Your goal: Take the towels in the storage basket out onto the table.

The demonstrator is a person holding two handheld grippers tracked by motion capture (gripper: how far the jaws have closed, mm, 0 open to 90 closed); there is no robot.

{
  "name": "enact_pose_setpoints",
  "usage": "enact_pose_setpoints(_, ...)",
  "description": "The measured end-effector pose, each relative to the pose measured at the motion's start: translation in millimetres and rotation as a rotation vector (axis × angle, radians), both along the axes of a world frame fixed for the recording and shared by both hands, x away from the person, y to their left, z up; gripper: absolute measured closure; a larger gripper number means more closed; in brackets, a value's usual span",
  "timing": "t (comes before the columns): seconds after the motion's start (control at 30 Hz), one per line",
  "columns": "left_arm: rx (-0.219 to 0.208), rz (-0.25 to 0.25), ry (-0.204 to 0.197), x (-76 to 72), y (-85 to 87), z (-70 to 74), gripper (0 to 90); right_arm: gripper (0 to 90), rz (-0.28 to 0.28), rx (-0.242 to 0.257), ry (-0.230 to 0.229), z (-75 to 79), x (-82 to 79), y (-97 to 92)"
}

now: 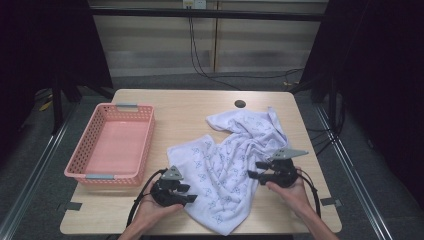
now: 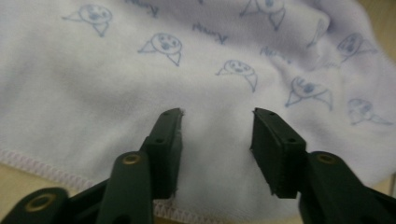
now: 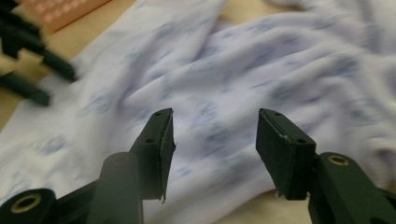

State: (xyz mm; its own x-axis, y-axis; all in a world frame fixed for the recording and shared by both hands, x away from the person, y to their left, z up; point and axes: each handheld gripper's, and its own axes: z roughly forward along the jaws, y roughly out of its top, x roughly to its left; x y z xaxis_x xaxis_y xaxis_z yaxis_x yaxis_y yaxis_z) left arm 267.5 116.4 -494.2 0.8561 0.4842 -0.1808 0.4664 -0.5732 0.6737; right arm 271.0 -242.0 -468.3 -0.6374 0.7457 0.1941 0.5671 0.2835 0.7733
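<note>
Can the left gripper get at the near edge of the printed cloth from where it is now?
Probably yes. The left gripper has its jaws apart right over the printed cloth, whose stitched hem lies just below them with nothing in between.

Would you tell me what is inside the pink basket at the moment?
The pink basket appears empty, its bare floor showing. The printed cloth lies beside it on the table; the nearest corner inside is hidden by the basket's wall.

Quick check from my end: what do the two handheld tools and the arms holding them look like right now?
Both are black two-jaw tools, the left tool and the right tool, each topped by a grey three-cornered plate and trailing a black cable. The flat jaw pads are ribbed, with brass-coloured pivot rivets. The forearms are bare, with no sleeves in sight.
</note>
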Motion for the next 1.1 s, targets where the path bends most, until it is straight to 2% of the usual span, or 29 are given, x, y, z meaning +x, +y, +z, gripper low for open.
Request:
enact_pose_setpoints(0.07,0.017,-0.005,-0.018,-1.4,-4.9,-0.4,76.9,45.9,0.075,0.000,0.010,-2.6,-17.3,15.7)
enact_pose_setpoints(0.1,0.017,-0.014,-0.006,-1.4,-7.2,-0.4,86.9,45.7,0.109,-0.006,0.016,-3.5,-27.3,25.9)
enact_pose_setpoints(0.17,-0.007,-0.030,0.032,-1.1,-13.0,0.1,87.9,45.7,0.151,-0.001,0.023,-3.8,-35.6,34.5)
enact_pose_setpoints(0.2,-0.045,-0.029,0.053,0.4,-14.5,0.4,88.1,46.0,0.168,0.002,0.020,-3.2,-40.5,38.5)
enact_pose_setpoints(0.27,-0.108,-0.018,0.069,4.2,-18.4,4.6,88.1,46.8,0.220,0.020,0.026,-2.5,-49.8,46.5)
enact_pose_setpoints(0.33,-0.147,-0.009,0.073,9.2,-22.4,9.8,88.1,46.7,0.266,0.026,0.040,-4.7,-57.7,54.8)
enact_pose_setpoints(0.37,-0.147,-0.009,0.073,9.2,-22.4,9.8,88.1,46.1,0.282,0.029,0.056,-6.1,-60.3,57.8)
enact_pose_setpoints(0.4,-0.161,-0.004,0.055,14.8,-31.3,15.5,88.1,44.5,0.301,0.030,0.060,-8.9,-63.2,62.8)
enact_pose_setpoints(0.47,-0.177,-0.011,0.061,20.9,-41.4,19.4,88.1,42.0,0.333,0.024,0.073,-11.7,-66.7,70.3)
enact_pose_setpoints(0.53,-0.205,-0.001,0.061,26.7,-50.3,24.5,88.1,39.2,0.347,0.027,0.078,-14.2,-68.1,76.7)
enact_pose_setpoints(0.57,-0.205,-0.001,0.061,26.7,-50.3,24.5,88.1,37.0,0.352,0.022,0.081,-15.4,-69.0,79.8)
enact_pose_setpoints(0.6,-0.216,0.001,0.053,31.4,-58.3,29.9,88.1,36.2,0.355,0.020,0.077,-16.9,-69.2,82.7)
enact_pose_setpoints(0.7,-0.204,0.008,0.046,36.5,-64.0,33.2,88.0,35.9,0.377,-0.008,0.068,-21.2,-70.4,90.2)
enact_pose_setpoints(0.77,-0.214,0.018,0.059,41.5,-64.9,33.5,87.8,40.5,0.369,-0.060,0.064,-25.9,-70.8,93.3)
enact_pose_setpoints(0.8,-0.222,0.038,0.069,45.2,-62.3,31.0,87.6,46.5,0.366,-0.072,0.064,-29.2,-71.0,93.8)
enact_pose_setpoints(0.83,-0.220,0.041,0.076,46.3,-60.4,29.8,87.5,61.2,0.362,-0.084,0.032,-29.8,-72.1,93.3)
enact_pose_setpoints(0.87,-0.224,0.049,0.077,46.4,-59.5,29.0,86.8,76.9,0.354,-0.100,0.033,-28.4,-72.2,92.4)
enact_pose_setpoints(0.9,-0.219,0.052,0.076,46.2,-56.7,28.4,84.5,84.0,0.351,-0.089,0.039,-27.5,-70.9,90.9)
enact_pose_setpoints(0.97,-0.210,0.051,0.067,44.7,-51.0,29.9,78.1,85.9,0.350,-0.020,0.052,-19.3,-68.9,82.3)
enact_pose_setpoints(1.03,-0.217,0.053,0.065,43.8,-47.8,31.1,73.2,86.3,0.325,0.018,0.027,-6.1,-67.4,71.1)
enact_pose_setpoints(1.1,-0.224,0.069,0.050,43.5,-36.3,36.3,64.6,86.2,0.285,0.078,-0.001,7.0,-62.8,54.2)
